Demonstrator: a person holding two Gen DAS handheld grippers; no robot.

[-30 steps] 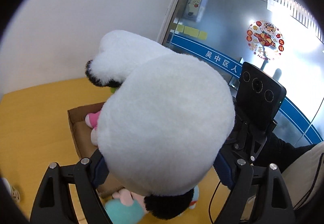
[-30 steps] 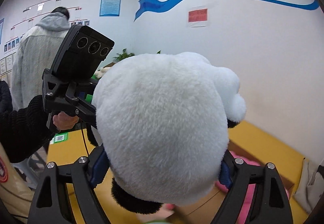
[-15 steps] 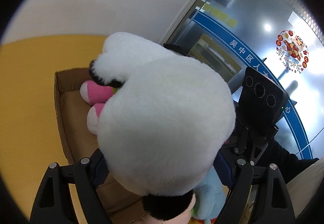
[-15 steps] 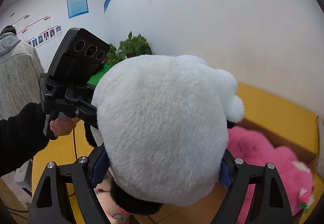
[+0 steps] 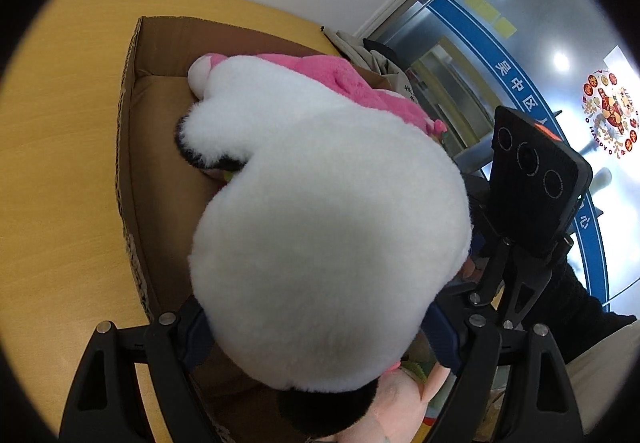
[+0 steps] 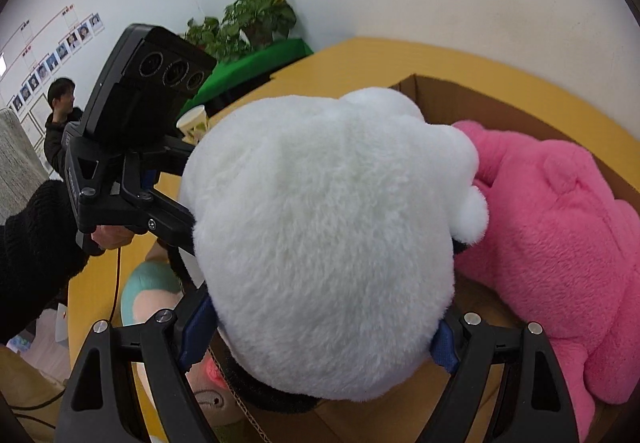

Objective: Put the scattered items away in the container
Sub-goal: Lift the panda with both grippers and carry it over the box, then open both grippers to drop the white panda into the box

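A big white plush toy [image 5: 328,235] with black patches fills both wrist views. My left gripper [image 5: 316,331] is shut on it, blue pads pressed into its sides. My right gripper [image 6: 320,331] grips the same white plush [image 6: 320,195] from the other side. The toy hangs over an open cardboard box [image 5: 128,131] on a yellow table [image 5: 52,163]. A pink plush [image 6: 560,243] lies inside the box [image 6: 480,99], touching the white toy. The pink plush [image 5: 320,71] peeks out behind the white one in the left wrist view.
A teal and peach plush doll [image 6: 148,291] lies on the table beside the box. A paper cup [image 6: 196,123] and a potted plant [image 6: 248,19] stand farther back. A person [image 6: 60,111] stands in the background. A glass door [image 5: 520,43] is past the table.
Both grippers have come down with the white plush, tilting toward the box. The box and the pink plush now lie close beneath the toy.
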